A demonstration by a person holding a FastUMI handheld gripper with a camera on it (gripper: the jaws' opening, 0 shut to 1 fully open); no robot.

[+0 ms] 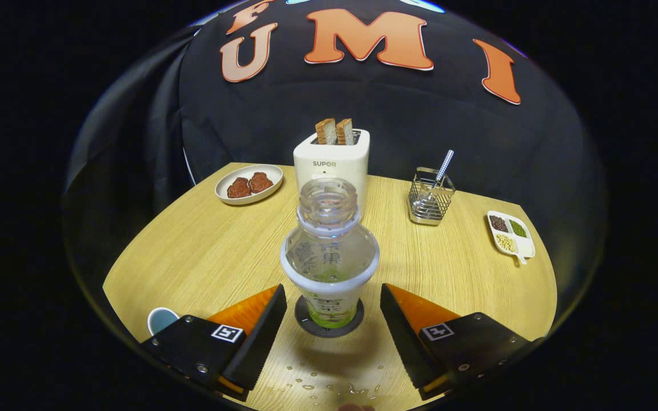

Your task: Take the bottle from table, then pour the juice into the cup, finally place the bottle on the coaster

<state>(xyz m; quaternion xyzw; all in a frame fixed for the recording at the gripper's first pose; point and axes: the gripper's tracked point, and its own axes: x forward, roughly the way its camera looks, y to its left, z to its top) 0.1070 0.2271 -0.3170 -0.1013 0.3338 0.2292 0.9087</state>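
plainly, tongs (329,325) spread wide, touching nothing; uncapped bottle (329,251) upright on dark coaster (329,328) between fingers, hiding most of coaster; cup (160,319) beside left finger, half cut off; water droplets (329,388) on bench (192,257); toaster (332,160) beyond, partly behind bottle neck

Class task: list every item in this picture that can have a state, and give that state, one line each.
Bottle: uncapped, upright on the coaster.
Gripper: jaws open, either side of the bottle, not touching.
Cup: upright beside one finger.
Toaster: two slices up.
Table: droplets near the gripper.
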